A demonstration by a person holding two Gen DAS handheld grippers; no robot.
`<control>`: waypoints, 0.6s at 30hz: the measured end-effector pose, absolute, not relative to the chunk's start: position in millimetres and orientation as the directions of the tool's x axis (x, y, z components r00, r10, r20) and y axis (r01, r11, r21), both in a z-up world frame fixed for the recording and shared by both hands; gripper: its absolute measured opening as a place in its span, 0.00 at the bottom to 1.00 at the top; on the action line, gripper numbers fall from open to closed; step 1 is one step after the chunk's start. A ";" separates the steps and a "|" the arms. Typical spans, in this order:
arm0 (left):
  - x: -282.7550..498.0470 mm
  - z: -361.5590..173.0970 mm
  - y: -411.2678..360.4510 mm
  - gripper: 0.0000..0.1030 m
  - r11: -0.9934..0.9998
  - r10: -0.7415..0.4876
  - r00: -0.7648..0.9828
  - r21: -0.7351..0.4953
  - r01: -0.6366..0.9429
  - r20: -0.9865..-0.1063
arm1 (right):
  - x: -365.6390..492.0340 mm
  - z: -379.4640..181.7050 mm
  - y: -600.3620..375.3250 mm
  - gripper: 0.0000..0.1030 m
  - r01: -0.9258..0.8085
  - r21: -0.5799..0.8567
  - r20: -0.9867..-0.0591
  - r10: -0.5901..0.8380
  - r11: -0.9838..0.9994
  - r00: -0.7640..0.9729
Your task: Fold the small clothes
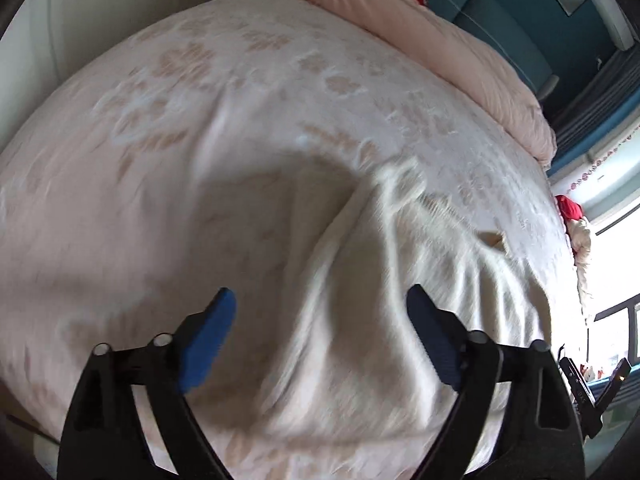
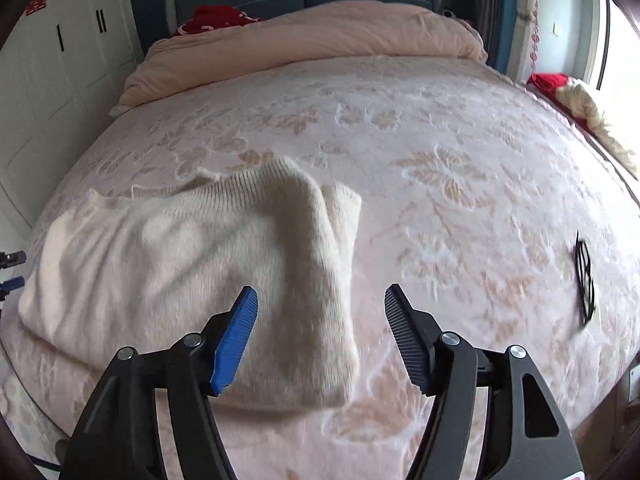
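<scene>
A cream knit sweater [image 2: 192, 252] lies on the bed, partly folded, with one sleeve laid over its right side. It also shows in the left wrist view [image 1: 380, 300], rumpled and blurred. My left gripper [image 1: 320, 300] is open and empty, hovering just above the sweater. My right gripper [image 2: 320, 300] is open and empty, above the sweater's near right edge. The other gripper shows at the right edge of the left wrist view [image 1: 592, 388] and at the left edge of the right wrist view [image 2: 12, 272].
The bed [image 2: 460, 200] has a pale pink floral cover. A folded pink duvet [image 2: 304, 40] lies at its head with a red item [image 2: 212, 18] behind. A black object [image 2: 584, 280] lies at the right side. White wardrobe [image 2: 52, 60] stands left.
</scene>
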State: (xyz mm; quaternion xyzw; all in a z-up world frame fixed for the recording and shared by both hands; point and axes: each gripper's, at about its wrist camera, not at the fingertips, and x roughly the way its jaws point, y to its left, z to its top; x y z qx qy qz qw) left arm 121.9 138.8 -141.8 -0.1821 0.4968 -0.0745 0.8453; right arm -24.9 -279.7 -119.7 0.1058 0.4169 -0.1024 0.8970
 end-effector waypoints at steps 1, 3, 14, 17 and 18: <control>115.9 -157.4 140.2 0.84 0.923 -0.300 0.470 -0.378 -0.078 -0.830 | -26.0 -133.2 -283.3 0.63 0.288 0.135 -0.787 -0.074 0.948 0.612; 112.9 -182.0 138.9 0.73 0.918 -0.302 0.423 -0.380 -0.112 -0.854 | -26.9 -161.6 -296.3 0.46 0.320 0.215 -0.817 -0.009 0.923 0.576; 106.6 -188.8 153.8 0.19 0.907 -0.280 0.399 -0.377 -0.187 -0.873 | -24.8 -167.3 -312.2 0.16 0.337 0.208 -0.836 -0.012 0.918 0.549; 100.3 -162.4 154.6 0.20 0.892 -0.305 0.426 -0.412 -0.186 -0.852 | -36.0 -145.0 -299.3 0.18 0.364 0.168 -0.798 -0.090 0.916 0.595; 96.8 -148.0 154.2 0.20 0.878 -0.325 0.447 -0.442 -0.183 -0.833 | -42.1 -124.6 -286.3 0.23 0.362 0.130 -0.755 -0.144 0.923 0.639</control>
